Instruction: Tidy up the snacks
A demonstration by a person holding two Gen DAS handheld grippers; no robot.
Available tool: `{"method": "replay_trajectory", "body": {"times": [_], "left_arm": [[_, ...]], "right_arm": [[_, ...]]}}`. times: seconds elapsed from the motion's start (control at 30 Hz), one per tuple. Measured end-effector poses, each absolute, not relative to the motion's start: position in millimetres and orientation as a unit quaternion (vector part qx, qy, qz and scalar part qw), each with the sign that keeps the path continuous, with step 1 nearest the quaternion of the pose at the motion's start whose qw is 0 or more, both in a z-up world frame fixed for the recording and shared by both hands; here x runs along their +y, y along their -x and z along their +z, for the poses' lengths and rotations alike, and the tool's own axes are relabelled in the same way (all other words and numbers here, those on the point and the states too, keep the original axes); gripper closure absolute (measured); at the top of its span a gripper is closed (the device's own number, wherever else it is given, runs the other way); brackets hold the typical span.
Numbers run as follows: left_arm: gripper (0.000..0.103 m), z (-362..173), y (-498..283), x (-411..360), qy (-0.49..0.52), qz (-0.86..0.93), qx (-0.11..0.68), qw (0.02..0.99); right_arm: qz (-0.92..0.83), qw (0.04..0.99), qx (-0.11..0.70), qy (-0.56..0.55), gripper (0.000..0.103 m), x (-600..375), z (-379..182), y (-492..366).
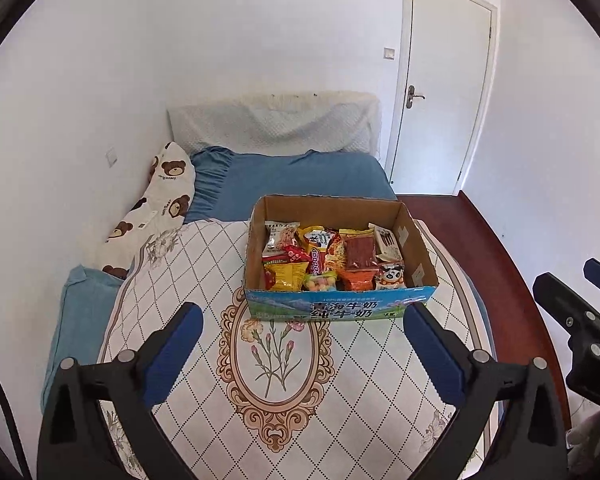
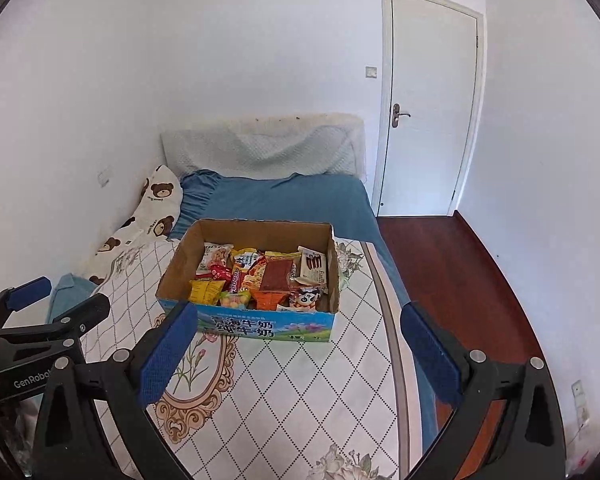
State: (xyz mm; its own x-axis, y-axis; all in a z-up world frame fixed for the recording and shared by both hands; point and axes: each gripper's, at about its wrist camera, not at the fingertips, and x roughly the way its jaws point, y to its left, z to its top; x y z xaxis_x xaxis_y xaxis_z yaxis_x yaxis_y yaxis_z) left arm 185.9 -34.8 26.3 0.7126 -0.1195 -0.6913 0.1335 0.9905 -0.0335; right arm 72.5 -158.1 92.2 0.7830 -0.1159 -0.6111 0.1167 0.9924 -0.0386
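A cardboard milk box [image 1: 418,250] with a blue printed front stands on the bed's patterned quilt [image 1: 300,380]; it also shows in the right wrist view [image 2: 180,264]. It holds several snack packets [image 1: 332,258], among them a red strip pack, a yellow bag and a panda pack [image 2: 306,298]. My left gripper [image 1: 302,314] is open and empty, above the quilt just short of the box front. My right gripper [image 2: 298,314] is open and empty, near the box's front right. Each gripper shows at the edge of the other's view.
The bed has a blue sheet [image 1: 300,176], a bear-print pillow [image 1: 156,208] at the left wall and a padded headboard [image 1: 276,124]. A shut white door [image 1: 440,88] stands at the back right. Dark red floor [image 2: 452,264] lies right of the bed.
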Motion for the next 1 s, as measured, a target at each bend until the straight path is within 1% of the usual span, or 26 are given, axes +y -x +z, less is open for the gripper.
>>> {"method": "replay_trajectory", "body": {"times": [0.5,0.73,1.0], "left_arm": [[0.0,-16.3,-246.7,-44.9,-0.014,-0.037,0.397,0.917],[0.0,-42.6,-275.4,-52.9,-0.019,-0.031,0.421,0.906],[0.0,-61.1,-293.2,-60.7,-0.025,-0.028,0.437,0.898]], "right_arm": [[-0.091,0.934,0.346,0.003,0.0,-182.7,42.1,-133.7],[-0.094,0.93,0.355,0.002,0.0,-189.5,20.5,-170.6],[-0.103,0.921,0.376,0.001,0.0,-198.3,-4.5,-198.8]]}}
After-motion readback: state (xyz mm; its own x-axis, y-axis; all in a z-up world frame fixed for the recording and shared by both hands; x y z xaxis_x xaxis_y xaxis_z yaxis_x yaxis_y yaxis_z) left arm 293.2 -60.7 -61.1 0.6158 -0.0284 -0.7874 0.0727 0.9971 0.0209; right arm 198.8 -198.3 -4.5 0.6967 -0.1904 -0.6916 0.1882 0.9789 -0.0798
